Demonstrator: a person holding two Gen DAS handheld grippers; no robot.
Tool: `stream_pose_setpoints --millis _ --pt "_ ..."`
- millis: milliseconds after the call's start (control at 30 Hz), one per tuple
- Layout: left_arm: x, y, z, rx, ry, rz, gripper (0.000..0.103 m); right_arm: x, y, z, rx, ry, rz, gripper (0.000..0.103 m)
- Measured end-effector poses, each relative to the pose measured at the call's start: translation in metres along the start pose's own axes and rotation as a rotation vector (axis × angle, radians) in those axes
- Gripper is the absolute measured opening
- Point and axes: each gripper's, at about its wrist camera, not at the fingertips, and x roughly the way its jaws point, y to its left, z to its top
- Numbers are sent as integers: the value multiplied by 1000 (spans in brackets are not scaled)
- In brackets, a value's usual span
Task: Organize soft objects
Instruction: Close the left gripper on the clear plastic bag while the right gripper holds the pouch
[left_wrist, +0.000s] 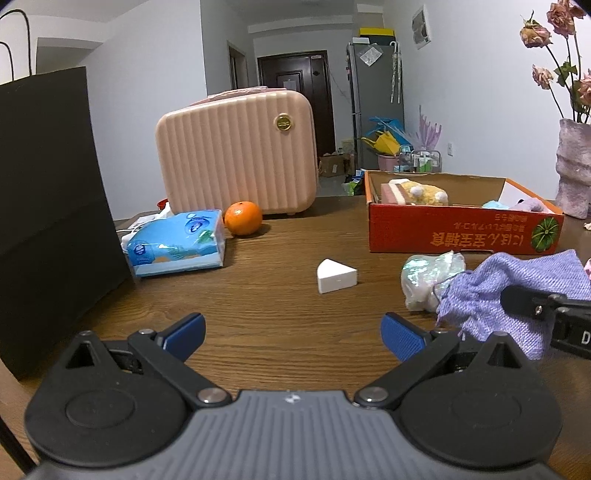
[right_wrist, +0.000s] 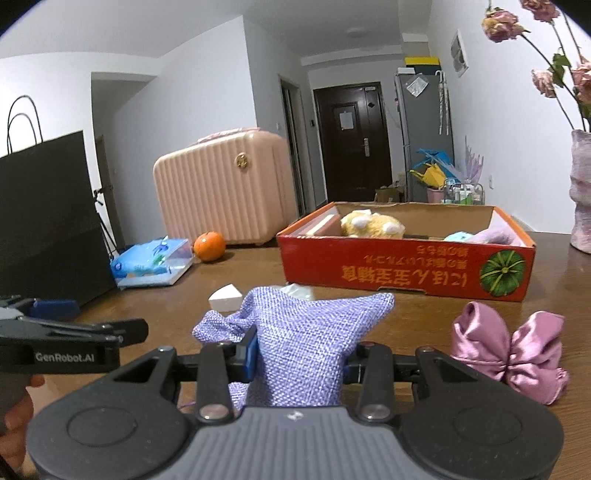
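So right now my right claw (right_wrist: 299, 363) is clamped on the purple pouch (right_wrist: 306, 332), jaws pinched narrow with the fabric bunched up between the pads. The pouch sits up in my grip just off the table (left_wrist: 258, 314), well short of the red box (right_wrist: 406, 273). Left claw (left_wrist: 293, 334) is wide apart with nothing in it, just hanging over bare wood.

Step in hand, I'd say: carry the pouch to the box. The box already has a yellow plush (right_wrist: 373, 223) and a couple of other soft bits in it, so that's clearly the drop spot.

Next move as I see it: lift enough to clear the near wall of the box, go forward, let go over the free middle part. Pouch is floppy, so the dangling end could snag the rim.

Left on the table: pink bow (right_wrist: 509, 354) to my right, a shiny pack (left_wrist: 430, 282) near the pouch, and a white wedge (left_wrist: 337, 276). Left claw could take the wedge.
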Motion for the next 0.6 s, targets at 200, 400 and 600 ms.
stream_pose_setpoints --millis 200,400,600 --pt "6 -16 4 10 16 -6 103 -9 -16 4 21 -33 -14 38" --pt "13 -35 8 26 22 -18 103 -16 -36 7 48 -65 -39 38" --pt "21 -56 13 50 28 -34 103 -20 -56 10 71 -95 -70 38"
